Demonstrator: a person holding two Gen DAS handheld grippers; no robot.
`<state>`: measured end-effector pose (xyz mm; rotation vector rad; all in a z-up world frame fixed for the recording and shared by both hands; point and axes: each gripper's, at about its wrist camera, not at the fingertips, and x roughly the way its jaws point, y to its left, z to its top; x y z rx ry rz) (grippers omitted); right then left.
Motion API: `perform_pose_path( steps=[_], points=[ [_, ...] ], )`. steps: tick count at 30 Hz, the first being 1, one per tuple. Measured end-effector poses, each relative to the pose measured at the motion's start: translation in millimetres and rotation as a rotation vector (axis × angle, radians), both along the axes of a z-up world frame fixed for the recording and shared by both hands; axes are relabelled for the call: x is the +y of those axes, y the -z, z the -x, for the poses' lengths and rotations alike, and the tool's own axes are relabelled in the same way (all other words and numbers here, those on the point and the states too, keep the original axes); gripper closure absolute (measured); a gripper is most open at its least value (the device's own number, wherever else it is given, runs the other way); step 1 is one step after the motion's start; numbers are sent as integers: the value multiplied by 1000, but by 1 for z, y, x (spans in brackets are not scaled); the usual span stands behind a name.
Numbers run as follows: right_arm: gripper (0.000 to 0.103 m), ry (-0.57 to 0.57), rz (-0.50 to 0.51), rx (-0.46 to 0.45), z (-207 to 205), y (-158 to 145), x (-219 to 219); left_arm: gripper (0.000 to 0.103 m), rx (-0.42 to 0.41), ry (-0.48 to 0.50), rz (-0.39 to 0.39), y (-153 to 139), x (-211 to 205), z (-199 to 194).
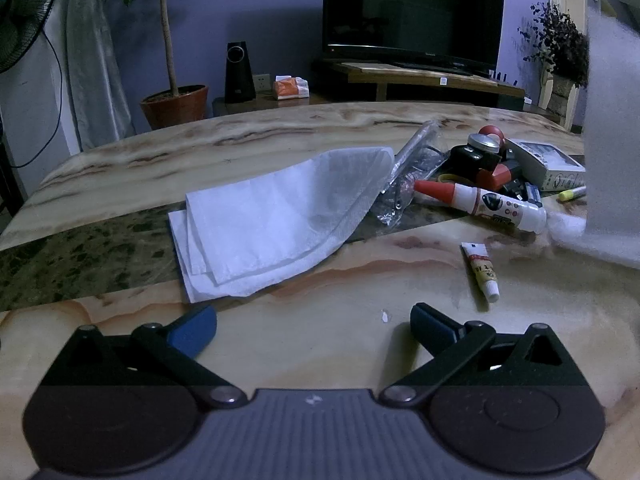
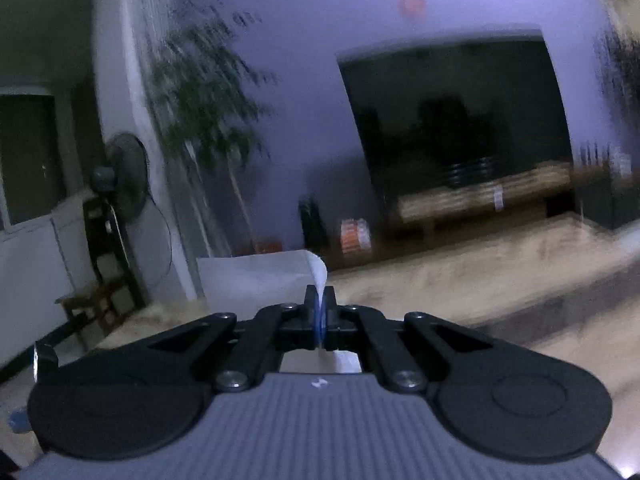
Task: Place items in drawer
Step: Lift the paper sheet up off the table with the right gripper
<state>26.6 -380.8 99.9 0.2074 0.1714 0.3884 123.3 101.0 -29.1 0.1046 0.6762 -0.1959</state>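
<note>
Currently white sheet pinched at one corner between jaws of right gripper, jaws pressed together on it, sheet raised above bench; right wrist view motion-blurred, detail poor. Same sheet probably the blurred white mass at right edge of left wrist view, hanging over the clutter; cannot confirm. Left gripper low over bench, jaws wide apart, nothing between them. Second white cloth folded and lying flat on bench ahead of left gripper; small tube lying near right blue finger, not touching. Glue bottle with red cap on its side beyond tube; clear plastic wrapper between cloth and bottle; small box, dark items and yellow marker clustered behind. No drawer in either view. Television and potted plant in background.
</note>
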Motion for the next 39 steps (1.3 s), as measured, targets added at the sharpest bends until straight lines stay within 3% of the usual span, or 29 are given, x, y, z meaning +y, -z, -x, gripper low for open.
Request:
perform_pose_path(
  steps=[1, 3, 9, 13, 39],
  points=[
    [101, 24, -11, -29, 1, -4, -4, 0, 0, 0, 0, 0, 0, 0],
    [101, -46, 42, -86, 9, -5, 10, 0, 0, 0, 0, 0, 0, 0],
    [101, -223, 150, 57, 4, 23, 60, 0, 0, 0, 0, 0, 0, 0],
    [101, -407, 186, 104, 19, 37, 100, 0, 0, 0, 0, 0, 0, 0],
    [97, -471, 445, 344, 24, 127, 199, 0, 0, 0, 0, 0, 0, 0]
  ],
)
